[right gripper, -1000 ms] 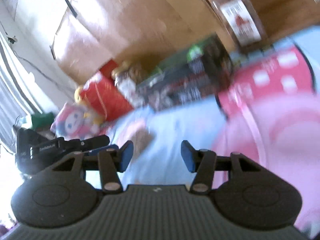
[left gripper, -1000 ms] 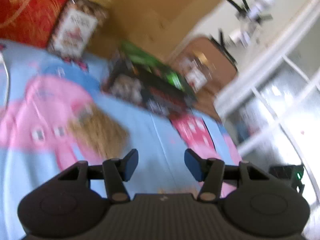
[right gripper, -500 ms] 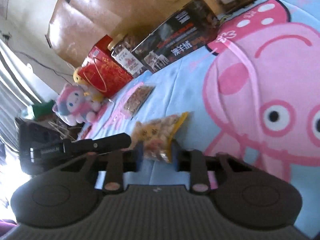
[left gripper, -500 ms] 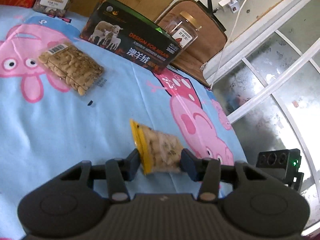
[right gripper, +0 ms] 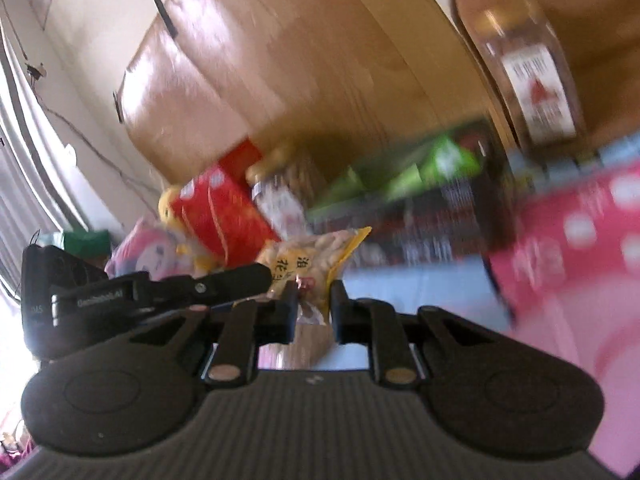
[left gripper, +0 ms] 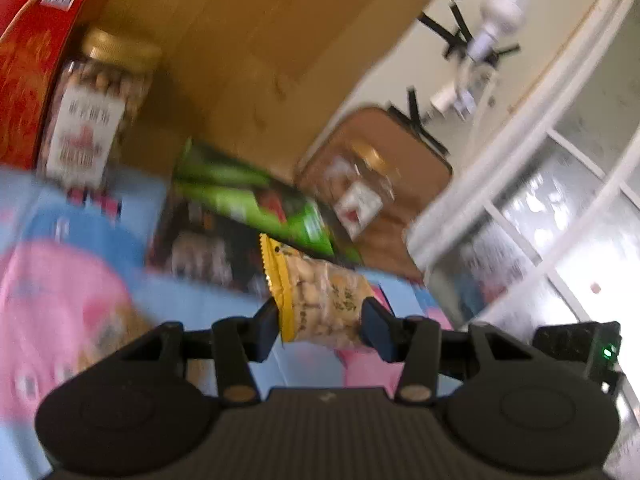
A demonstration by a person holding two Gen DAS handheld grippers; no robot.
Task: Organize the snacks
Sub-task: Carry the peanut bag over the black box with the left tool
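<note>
**Both grippers on one nut bag, off the sheet**

Left gripper [left gripper: 320, 326] pinches the nut bag [left gripper: 320, 300] across its width, pads pressed on both sides, yellow seal edge twd the left pad. Right gripper [right gripper: 314, 306] grips the same bag at its other end; jaws closing w/ the bag's clear end btwn them, pads on it. Bag hangs above the blue/pink cartoon sheet [left gripper: 192, 300], not touching it. Behind: dark box w/ green top [left gripper: 248, 216], two nut jars, one left [left gripper: 92, 120], one right [left gripper: 356, 184], red box [left gripper: 28, 60]. Background blurred; labels unreadable.
</note>
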